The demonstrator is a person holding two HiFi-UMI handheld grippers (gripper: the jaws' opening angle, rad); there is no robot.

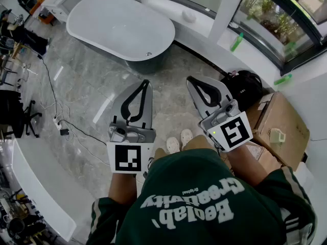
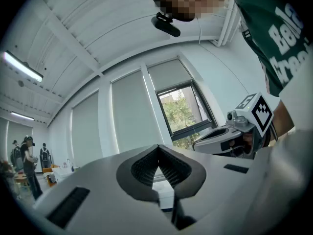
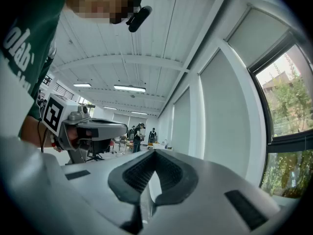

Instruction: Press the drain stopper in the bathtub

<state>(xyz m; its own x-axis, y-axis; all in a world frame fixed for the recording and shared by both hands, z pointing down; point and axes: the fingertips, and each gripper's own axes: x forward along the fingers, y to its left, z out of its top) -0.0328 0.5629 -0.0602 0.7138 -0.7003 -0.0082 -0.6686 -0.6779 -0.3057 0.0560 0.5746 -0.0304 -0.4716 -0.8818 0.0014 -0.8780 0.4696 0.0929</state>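
The white oval bathtub (image 1: pixel 104 14) stands on the marble floor at the top of the head view, with its small round drain stopper (image 1: pixel 148 54) near the nearer end. Both grippers are held level in front of the person, well short of the tub. My left gripper (image 1: pixel 147 82) (image 2: pixel 158 148) is shut, its tips touching with nothing between them. My right gripper (image 1: pixel 189 79) (image 3: pixel 155 153) is shut and empty too. Each gripper view looks at walls, windows and ceiling, with the other gripper alongside; neither shows the tub.
A cardboard box (image 1: pixel 283 129) and a black bag (image 1: pixel 250 88) lie to the right by the white window ledge, which holds green bottles (image 1: pixel 236 41). Cables and a power strip (image 1: pixel 60 126) trail on the floor at left, near a black chair (image 1: pixel 20 116) and a white counter (image 1: pixel 36 182).
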